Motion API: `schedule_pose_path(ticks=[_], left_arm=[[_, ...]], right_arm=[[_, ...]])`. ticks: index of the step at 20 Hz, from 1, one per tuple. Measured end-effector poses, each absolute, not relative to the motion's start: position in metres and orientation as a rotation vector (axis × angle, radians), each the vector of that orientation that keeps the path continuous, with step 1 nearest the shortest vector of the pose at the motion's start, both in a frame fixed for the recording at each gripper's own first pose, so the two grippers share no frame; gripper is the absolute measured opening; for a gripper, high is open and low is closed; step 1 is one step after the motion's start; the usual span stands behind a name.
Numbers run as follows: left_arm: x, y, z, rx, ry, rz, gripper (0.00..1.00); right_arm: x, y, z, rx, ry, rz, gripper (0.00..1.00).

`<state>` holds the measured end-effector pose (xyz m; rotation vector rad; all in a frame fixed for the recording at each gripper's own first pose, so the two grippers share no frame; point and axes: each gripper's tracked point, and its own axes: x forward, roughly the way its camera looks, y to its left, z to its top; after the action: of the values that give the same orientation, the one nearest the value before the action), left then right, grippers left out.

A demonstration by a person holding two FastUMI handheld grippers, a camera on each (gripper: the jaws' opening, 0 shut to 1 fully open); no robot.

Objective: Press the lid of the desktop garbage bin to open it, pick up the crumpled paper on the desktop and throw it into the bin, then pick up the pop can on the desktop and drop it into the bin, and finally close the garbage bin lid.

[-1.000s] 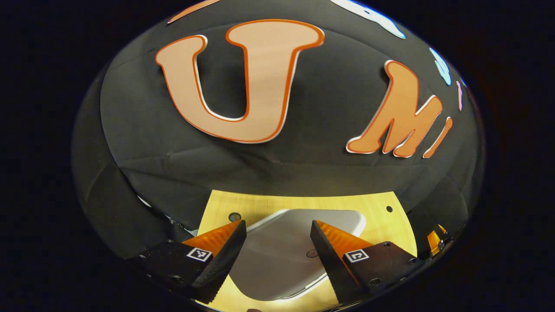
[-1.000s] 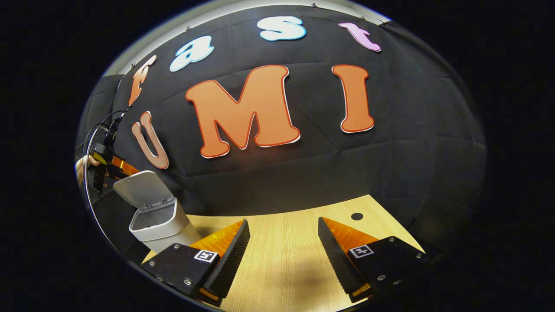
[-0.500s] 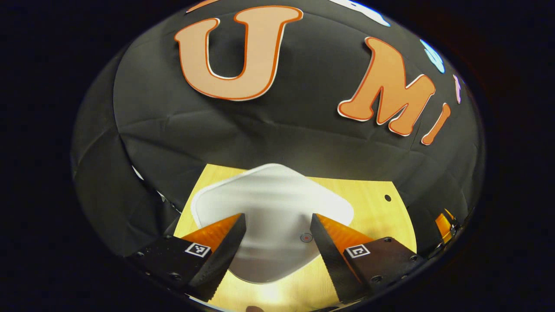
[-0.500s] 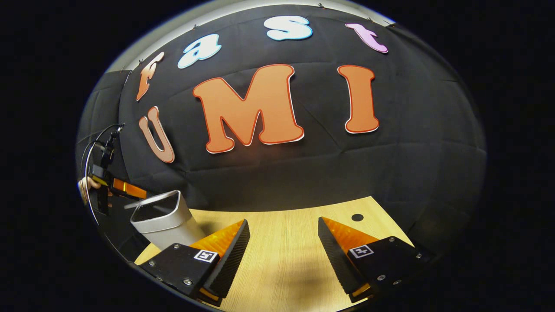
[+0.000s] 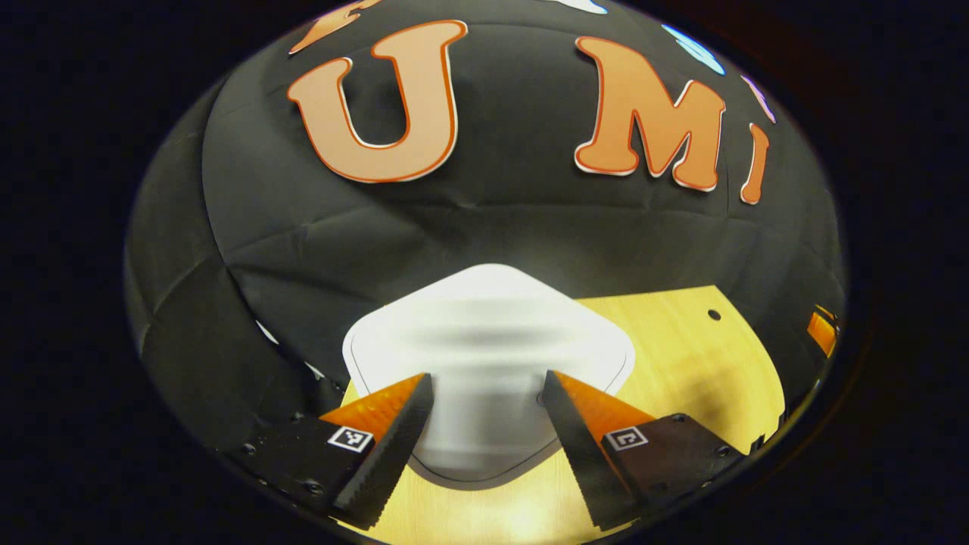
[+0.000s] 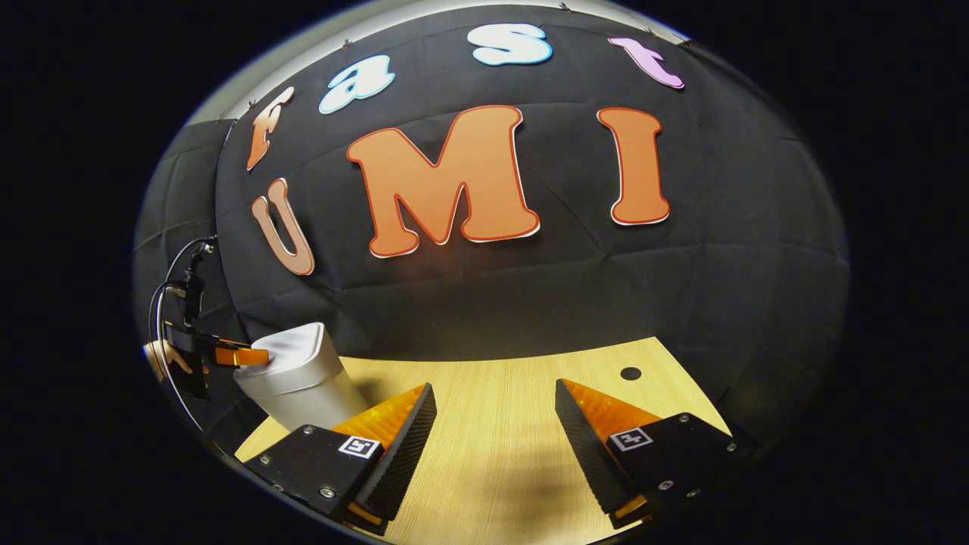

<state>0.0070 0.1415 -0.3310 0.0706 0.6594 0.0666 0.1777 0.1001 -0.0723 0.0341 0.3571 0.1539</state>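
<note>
My left jaws (image 5: 484,412) are hanging spread just above the bin lid (image 5: 484,341), lying flat on the bin (image 6: 299,382) (seemingly shut). My right jaws (image 6: 496,424), spread and empty, are hovering over the counter (image 6: 492,469), farther off.

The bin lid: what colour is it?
White to pale grey, plain; the bin lid shows best in the left gripper view.

Bin lid (image 5: 484,333) under my left gripper (image 5: 484,397): smooth plastic w/ soft sheen. Bin body (image 6: 306,390) same plastic, satin. Desktop (image 6: 492,431): pale wood-grain, smooth, slight glare. Wall cloth (image 6: 606,295): matt fabric, creased. My finger faces (image 6: 401,446) look ridged, rough; mounts matt w/ metal screws.
</note>
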Motion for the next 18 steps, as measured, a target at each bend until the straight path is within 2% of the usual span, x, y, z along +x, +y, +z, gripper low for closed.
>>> schedule_pose_path(ticks=[6, 12, 15, 16, 18], left_arm=[[0.009, 0.142, -0.327, 0.041, 0.63, 0.069, 0.95], [0.008, 0.148, -0.319, 0.08, 0.6, 0.15, 0.97], [0.016, 0.135, -0.3, 0.082, 0.521, 0.141, 0.97], [0.018, 0.129, -0.291, 0.081, 0.485, 0.136, 0.97], [0.018, 0.118, -0.281, 0.08, 0.44, 0.126, 0.96]], right_arm=[[0.175, 0.094, -0.071, 0.031, 0.353, 0.141, 0.94], [0.175, 0.09, -0.058, 0.034, 0.329, 0.121, 0.94], [0.176, 0.091, -0.045, 0.03, 0.304, 0.116, 0.94], [0.176, 0.092, -0.041, 0.025, 0.295, 0.115, 1.0], [0.177, 0.095, -0.037, 0.017, 0.282, 0.116, 1.0]])
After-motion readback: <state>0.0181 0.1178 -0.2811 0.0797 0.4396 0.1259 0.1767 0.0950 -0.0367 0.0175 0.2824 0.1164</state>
